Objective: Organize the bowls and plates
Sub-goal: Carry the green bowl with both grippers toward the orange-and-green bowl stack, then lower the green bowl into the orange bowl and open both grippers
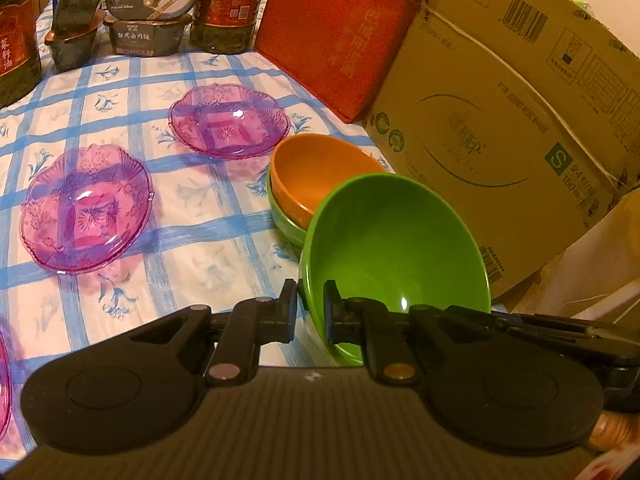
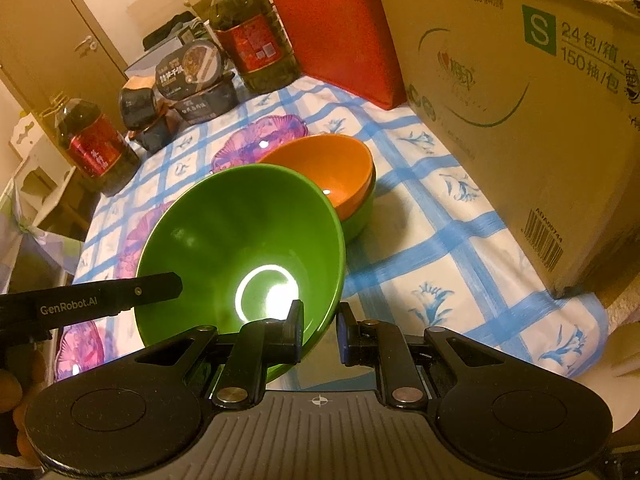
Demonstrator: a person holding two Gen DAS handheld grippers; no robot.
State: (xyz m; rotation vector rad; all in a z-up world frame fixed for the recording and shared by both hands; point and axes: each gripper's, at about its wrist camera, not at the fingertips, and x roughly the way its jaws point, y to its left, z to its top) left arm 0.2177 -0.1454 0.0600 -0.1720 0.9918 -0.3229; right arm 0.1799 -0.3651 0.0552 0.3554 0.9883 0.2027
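Note:
A green bowl (image 1: 394, 240) is held tilted above the checked tablecloth. My left gripper (image 1: 311, 310) is shut on its near-left rim. My right gripper (image 2: 319, 330) is shut on its opposite rim; the bowl also shows in the right wrist view (image 2: 240, 248). Just beyond it an orange bowl (image 1: 316, 170) sits nested in another green bowl (image 1: 282, 216) on the table. Two clear pink plates (image 1: 86, 208) (image 1: 229, 120) lie apart to the left. The left gripper's finger (image 2: 116, 292) shows at the bowl's left rim in the right wrist view.
A big cardboard box (image 1: 512, 120) and a red bag (image 1: 336, 36) stand along the right side. Oil bottles (image 1: 228, 4) and stacked meal boxes (image 1: 150, 12) stand at the back. Another pink plate's edge (image 1: 4, 376) shows at the near left.

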